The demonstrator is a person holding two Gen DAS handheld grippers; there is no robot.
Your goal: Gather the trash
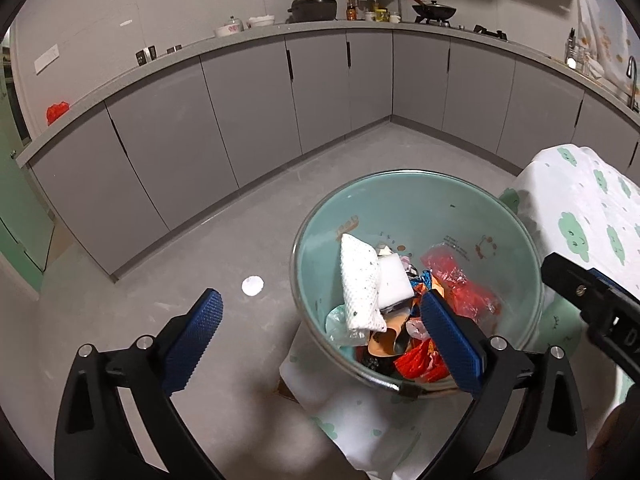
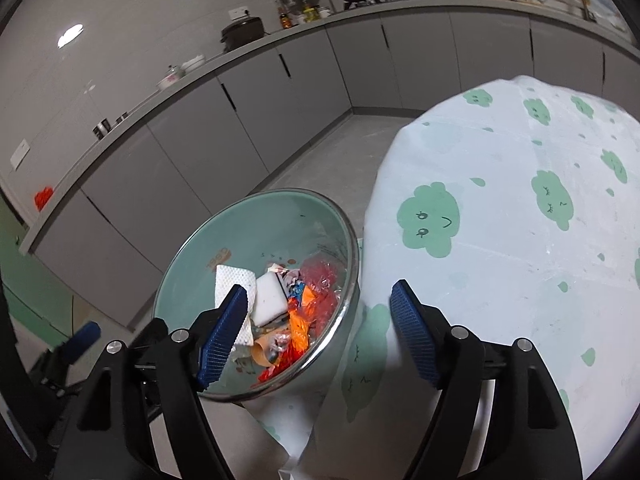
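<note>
A round green bin (image 1: 416,208) is seen in the lower middle of the left wrist view and at the lower left of the right wrist view. It is filled with trash: a white paper towel (image 1: 358,284), a white block (image 1: 394,282), a crinkly red plastic bag (image 1: 460,280) and orange and red wrappers (image 1: 416,360). Small printed writing and little cartoon pictures can be seen on the inside wall of the bin, but the words are too small to be read.

The left claw (image 1: 324,336) is held wide, with nothing between its blue pads (image 1: 194,332). One pad is seen over the grey floor (image 1: 200,248) and the other over the bin's near edge.

The right claw (image 2: 320,336) is also held apart and nothing is gripped by it. Its left pad is seen over the bin and its right pad over a white cloth with green smiling clouds (image 2: 520,240), which is laid over the surface just beside the bin.

A small white round scrap (image 1: 252,285) is seen on the floor, left of the bin.
</note>
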